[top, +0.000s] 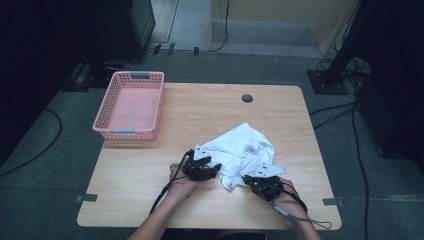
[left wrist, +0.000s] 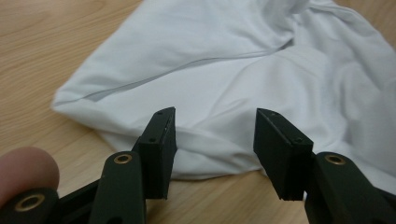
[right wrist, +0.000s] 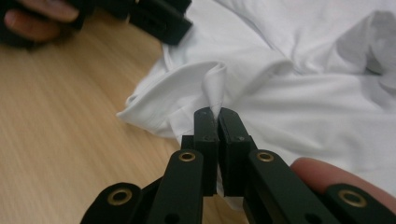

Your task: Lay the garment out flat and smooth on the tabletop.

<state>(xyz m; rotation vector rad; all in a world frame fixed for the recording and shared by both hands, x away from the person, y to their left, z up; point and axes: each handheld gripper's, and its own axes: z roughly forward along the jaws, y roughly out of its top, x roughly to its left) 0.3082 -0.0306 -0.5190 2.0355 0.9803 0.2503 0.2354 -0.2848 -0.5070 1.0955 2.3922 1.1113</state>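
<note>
Light wood-grain bench (top: 150,165), rounded corners, a dark round grommet (top: 247,98) in the top beyond the white T-shirt (top: 240,150). The T-shirt lies crumpled on the near half of the bench, right of centre. Pink slotted plastic basket (top: 129,105) sits well apart from the shirt, at the far-left corner, overhanging the bench edge a little.

Left hand-held gripper (top: 202,167) at the shirt's near-left edge; in the left gripper view its jaws stand partly apart, astride the hem of the cloth, the pads (left wrist: 161,140) not pressing on it. Right hand-held gripper (right wrist: 217,116) at the shirt's near-right edge, jaws closed tight on a raised fold of the white fabric.

Around the bench: grey carpet floor (top: 60,150), black cables (top: 335,112) trailing right of the shirt side, dark equipment stands at the far corners. Room dim.
</note>
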